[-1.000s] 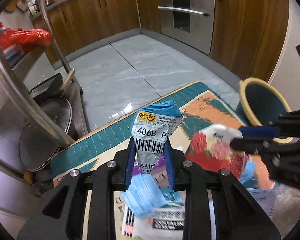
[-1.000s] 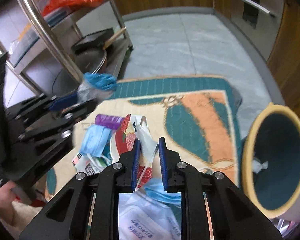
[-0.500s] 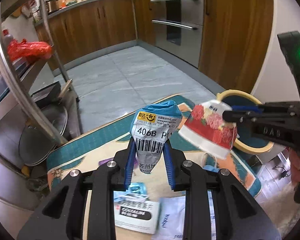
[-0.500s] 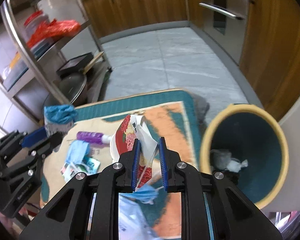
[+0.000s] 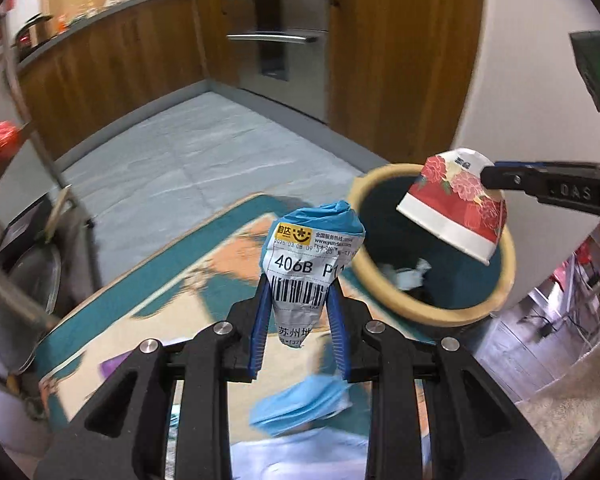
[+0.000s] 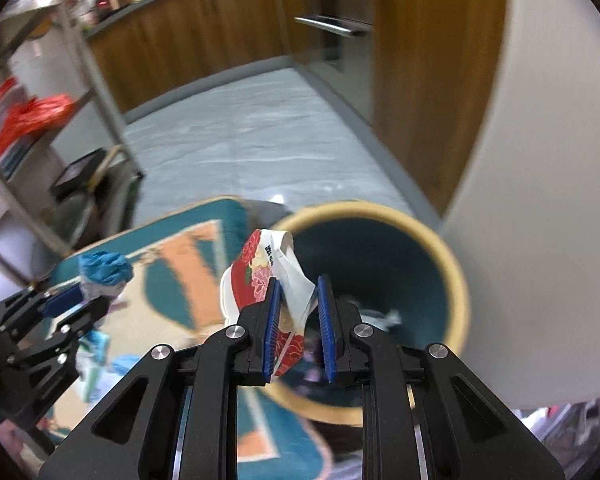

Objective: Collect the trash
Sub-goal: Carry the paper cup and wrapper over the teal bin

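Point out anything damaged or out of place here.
The paper cup in the right gripper is crushed flat. Trash, including a blue face mask, litters the rug beside the bin.

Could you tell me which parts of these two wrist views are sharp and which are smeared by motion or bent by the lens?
Left wrist view: the crumpled parcel bag in the left gripper is crisp, its barcode readable; the rug and blue mask are smeared. Right wrist view: the red paper cup in the right gripper is fairly sharp; bin rim and cabinets blur. Both bow straight lines.
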Demonstrator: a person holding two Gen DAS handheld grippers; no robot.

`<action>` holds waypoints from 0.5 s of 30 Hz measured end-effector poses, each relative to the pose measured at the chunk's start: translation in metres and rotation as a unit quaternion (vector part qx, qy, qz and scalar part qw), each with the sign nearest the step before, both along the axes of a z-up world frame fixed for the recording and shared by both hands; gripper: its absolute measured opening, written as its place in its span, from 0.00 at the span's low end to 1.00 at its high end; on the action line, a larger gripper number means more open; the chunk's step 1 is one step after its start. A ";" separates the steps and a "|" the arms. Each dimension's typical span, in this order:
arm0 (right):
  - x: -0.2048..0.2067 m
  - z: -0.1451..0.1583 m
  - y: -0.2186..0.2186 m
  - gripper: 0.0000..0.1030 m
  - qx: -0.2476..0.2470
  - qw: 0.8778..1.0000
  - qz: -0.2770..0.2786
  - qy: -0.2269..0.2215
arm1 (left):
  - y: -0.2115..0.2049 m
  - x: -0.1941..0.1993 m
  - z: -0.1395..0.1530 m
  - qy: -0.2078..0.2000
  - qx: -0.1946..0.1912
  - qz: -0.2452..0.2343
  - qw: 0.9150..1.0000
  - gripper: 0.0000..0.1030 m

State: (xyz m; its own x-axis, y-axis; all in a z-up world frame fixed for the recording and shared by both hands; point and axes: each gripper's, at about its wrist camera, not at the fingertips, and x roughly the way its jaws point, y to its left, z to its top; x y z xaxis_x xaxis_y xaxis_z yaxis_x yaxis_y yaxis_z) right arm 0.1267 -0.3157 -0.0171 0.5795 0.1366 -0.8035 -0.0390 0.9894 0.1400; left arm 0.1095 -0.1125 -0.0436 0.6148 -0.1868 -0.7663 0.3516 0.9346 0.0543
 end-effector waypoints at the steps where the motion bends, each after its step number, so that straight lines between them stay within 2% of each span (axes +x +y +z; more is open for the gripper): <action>1: 0.000 -0.002 -0.006 0.19 -0.004 1.000 -0.008 0.002 | -0.011 0.002 -0.003 0.003 0.001 -0.011 1.000 0.26; 6: 0.007 -0.020 -0.031 0.19 -0.029 0.999 -0.031 0.019 | -0.049 0.005 -0.017 0.013 0.005 -0.049 0.999 0.26; 15: 0.020 -0.045 -0.042 0.19 -0.042 0.997 -0.033 0.046 | -0.092 0.013 -0.049 0.038 0.018 -0.099 0.994 0.26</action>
